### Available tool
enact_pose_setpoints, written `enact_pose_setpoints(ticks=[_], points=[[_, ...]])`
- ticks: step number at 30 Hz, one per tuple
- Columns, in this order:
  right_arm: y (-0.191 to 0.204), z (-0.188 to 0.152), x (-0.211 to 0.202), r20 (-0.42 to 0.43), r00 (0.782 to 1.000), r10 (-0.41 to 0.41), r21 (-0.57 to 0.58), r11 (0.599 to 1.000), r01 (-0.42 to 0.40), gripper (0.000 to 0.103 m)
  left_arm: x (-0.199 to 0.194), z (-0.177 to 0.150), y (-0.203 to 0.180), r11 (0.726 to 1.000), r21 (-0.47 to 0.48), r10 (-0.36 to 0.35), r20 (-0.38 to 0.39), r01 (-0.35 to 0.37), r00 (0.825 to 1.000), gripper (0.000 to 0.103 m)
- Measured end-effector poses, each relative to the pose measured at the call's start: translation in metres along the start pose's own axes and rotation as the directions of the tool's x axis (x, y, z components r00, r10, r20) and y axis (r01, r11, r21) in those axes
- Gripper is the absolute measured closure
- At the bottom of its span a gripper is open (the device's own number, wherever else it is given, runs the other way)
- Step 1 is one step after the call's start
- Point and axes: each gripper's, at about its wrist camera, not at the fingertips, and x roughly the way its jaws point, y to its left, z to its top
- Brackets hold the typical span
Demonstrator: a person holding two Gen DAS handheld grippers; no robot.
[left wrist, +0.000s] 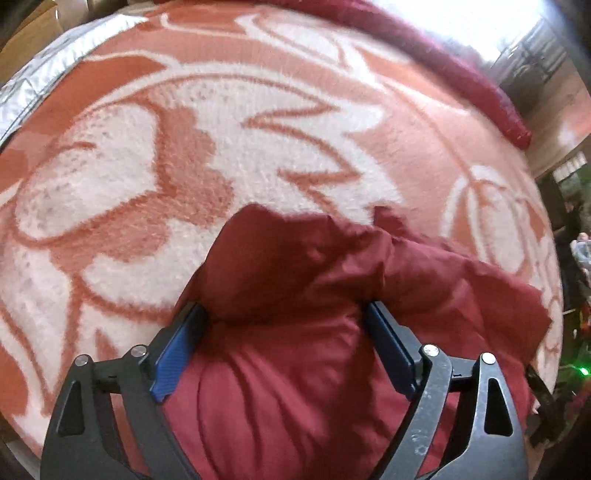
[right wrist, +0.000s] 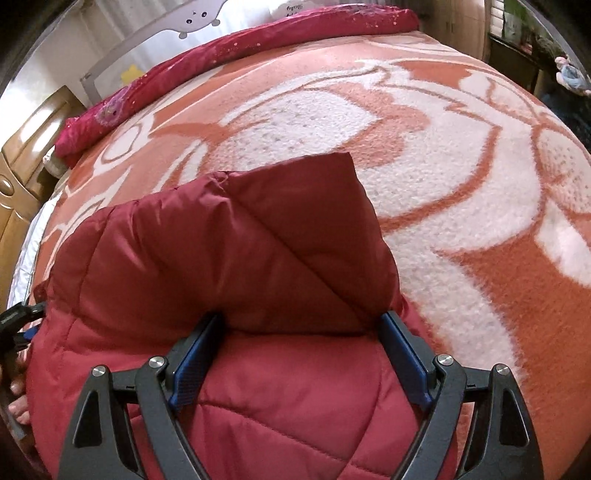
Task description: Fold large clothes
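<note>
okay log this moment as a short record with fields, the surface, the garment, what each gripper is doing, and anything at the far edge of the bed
surface: orange-and-white floral blanket covering a bed
garment: dark red quilted jacket, puffy, lying on the blanket
left gripper: jaws wide apart, a bunched fold of the jacket between the blue pads, not pinched
right gripper: jaws wide apart, a raised quilted corner between the pads
far edge: magenta patterned bedding along the bed's far side
fold state: partly gathered, not yet a flat fold

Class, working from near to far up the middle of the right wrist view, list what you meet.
right gripper → dark red quilted jacket → orange and white blanket → pink sequinned cushion → white panel with cartoon face
</note>
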Motion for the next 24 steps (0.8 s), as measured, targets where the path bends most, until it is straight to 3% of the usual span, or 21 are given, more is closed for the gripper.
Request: enact_pose_setpoints(ticks=[6, 9, 16, 20, 22, 24], points=[[-0.002, -0.002, 0.000, 0.013, 1.000, -0.017, 0.016, 1.000, 0.017, 0.016, -0.073, -0.051, -0.010, 0.985, 0.114, -0.140, 0.095, 0.129, 0.986, 0.014], [-0.009, -0.003, -0.001, 0.023, 1.000, -0.020, 0.045, 0.999, 0.019, 0.016, -0.094, -0.079, -0.017, 0.970, 0.174, -0.191, 0.097, 0.172, 0.977, 0.014], [-0.017, -0.008, -0.013, 0.051, 0.998, -0.033, 0.091, 0.995, 0.028, 0.016, -0.115, -0.127, -0.025, 0.947, 0.240, -0.236, 0.073, 0.213, 0.969, 0.014], [-0.009, -0.021, -0.054, 0.169, 0.983, -0.066, 0.067, 0.996, 0.055, 0.023, -0.123, -0.138, -0.025, 0.941, 0.263, -0.241, 0.088, 0.211, 0.966, 0.014], [0.006, -0.036, -0.087, 0.244, 0.970, -0.024, -0.007, 1.000, 0.027, 0.022, -0.126, -0.145, -0.027, 0.939, 0.276, -0.240, 0.088, 0.207, 0.967, 0.014], [0.022, -0.051, -0.109, 0.260, 0.965, 0.039, -0.082, 0.996, -0.019, 0.021, -0.128, -0.151, -0.032, 0.934, 0.295, -0.235, 0.090, 0.199, 0.968, 0.014]])
